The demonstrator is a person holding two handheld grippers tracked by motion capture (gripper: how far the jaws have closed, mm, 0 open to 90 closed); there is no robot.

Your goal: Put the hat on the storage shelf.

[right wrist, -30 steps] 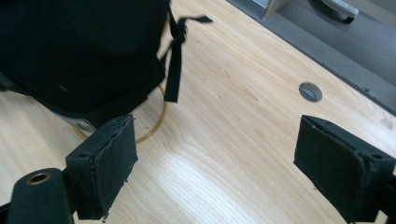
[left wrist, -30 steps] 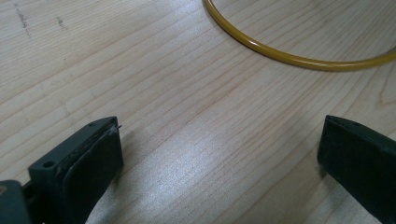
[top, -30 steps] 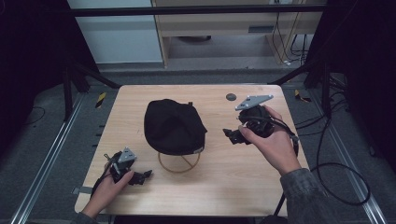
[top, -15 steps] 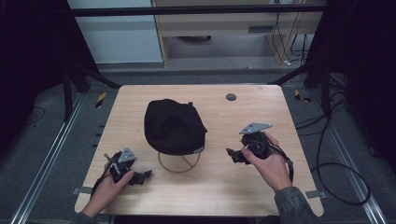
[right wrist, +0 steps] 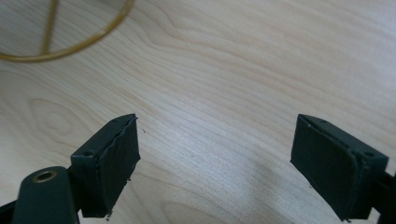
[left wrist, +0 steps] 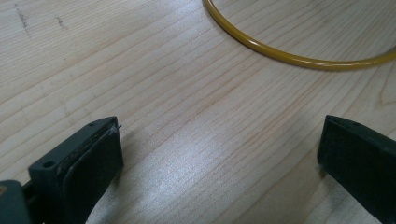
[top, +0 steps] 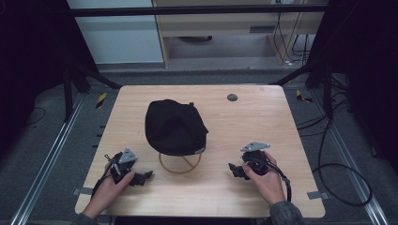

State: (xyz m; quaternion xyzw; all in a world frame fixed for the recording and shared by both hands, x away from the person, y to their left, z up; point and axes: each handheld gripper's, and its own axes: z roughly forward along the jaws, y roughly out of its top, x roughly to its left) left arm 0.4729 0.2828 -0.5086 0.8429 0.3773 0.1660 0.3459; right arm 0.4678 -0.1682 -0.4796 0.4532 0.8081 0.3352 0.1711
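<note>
Cap atop ring, seemingly.

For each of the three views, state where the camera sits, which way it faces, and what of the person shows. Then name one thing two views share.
High view: above the near edge, looking forward and down at the table; both forearms, hands and tongs show.
Left gripper view: on the left tongs, facing the tabletop; open jaws.
Right gripper view: on the right tongs, facing the tabletop; open jaws.
Shared: the yellow ring.
</note>
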